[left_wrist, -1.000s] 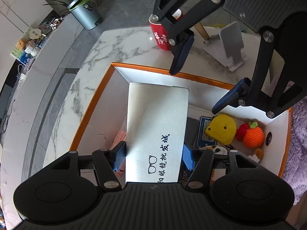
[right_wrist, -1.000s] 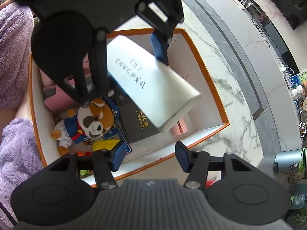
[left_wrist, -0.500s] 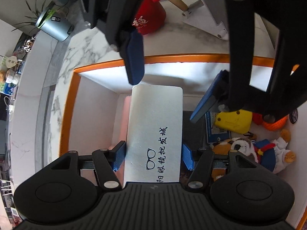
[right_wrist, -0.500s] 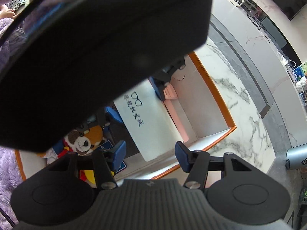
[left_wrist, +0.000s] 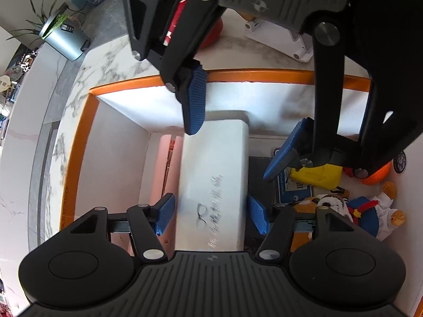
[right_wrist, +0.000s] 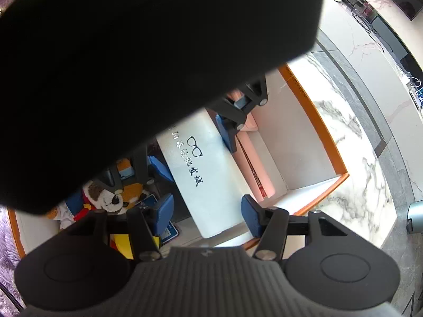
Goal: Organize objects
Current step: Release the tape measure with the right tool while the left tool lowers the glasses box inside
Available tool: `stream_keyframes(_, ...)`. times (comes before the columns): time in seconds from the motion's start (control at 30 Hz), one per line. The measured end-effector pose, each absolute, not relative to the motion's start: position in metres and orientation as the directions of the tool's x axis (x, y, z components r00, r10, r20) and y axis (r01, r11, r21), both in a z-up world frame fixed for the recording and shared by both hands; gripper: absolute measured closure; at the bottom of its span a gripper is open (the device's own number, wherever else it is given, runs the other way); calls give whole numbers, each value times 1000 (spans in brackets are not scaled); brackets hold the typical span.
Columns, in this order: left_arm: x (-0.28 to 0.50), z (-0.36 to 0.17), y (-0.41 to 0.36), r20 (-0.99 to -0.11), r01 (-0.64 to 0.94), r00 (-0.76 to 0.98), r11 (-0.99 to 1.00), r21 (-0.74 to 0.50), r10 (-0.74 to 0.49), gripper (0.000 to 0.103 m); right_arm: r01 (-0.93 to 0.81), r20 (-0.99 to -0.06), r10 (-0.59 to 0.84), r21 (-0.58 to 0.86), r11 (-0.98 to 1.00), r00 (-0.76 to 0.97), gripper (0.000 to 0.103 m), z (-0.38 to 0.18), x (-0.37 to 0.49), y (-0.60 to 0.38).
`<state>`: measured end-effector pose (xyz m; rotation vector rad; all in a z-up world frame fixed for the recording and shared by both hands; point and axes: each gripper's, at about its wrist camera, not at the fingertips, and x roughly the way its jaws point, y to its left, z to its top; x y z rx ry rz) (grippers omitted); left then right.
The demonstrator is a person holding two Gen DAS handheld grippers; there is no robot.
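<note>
Both grippers have sunk into the orange-rimmed box (left_wrist: 79, 137); the left gripper (left_wrist: 210, 212) has just been opening, fingers now apart beside the white glasses case (left_wrist: 216, 163). Its long axis runs twelve to six. Right gripper (right_wrist: 207, 211) stands open, empty.

White glasses case (right_wrist: 208, 174) lies in orange-rimmed box (right_wrist: 314, 121), left gripper (right_wrist: 195, 153) astride it

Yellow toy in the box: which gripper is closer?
Right. One finger of the right gripper hangs at the yellow toy's edge. The left gripper straddles the white case's printed end, beside the plush dog, farther off.
</note>
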<state>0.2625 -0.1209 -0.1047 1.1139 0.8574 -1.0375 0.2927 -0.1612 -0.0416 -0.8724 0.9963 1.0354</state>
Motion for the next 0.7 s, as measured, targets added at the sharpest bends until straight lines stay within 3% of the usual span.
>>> stream_keyframes(0.27, 277, -84, -86, -921, 948, 288, 213, 236, -264, 27, -955, -945, 267, -116, 272, 191, 38, -37, 295, -155)
stream_keyframes(0.37, 281, -84, -81, -924, 944, 293, 228, 239, -245, 27, -959, -948, 251, -133, 252, 198, 30, -41, 299, -150)
stream_keyframes(0.7, 288, -87, -86, -944, 954, 244, 231, 193, -223, 32, -969, -970, 213, -66, 238, 118, 27, -64, 323, -132)
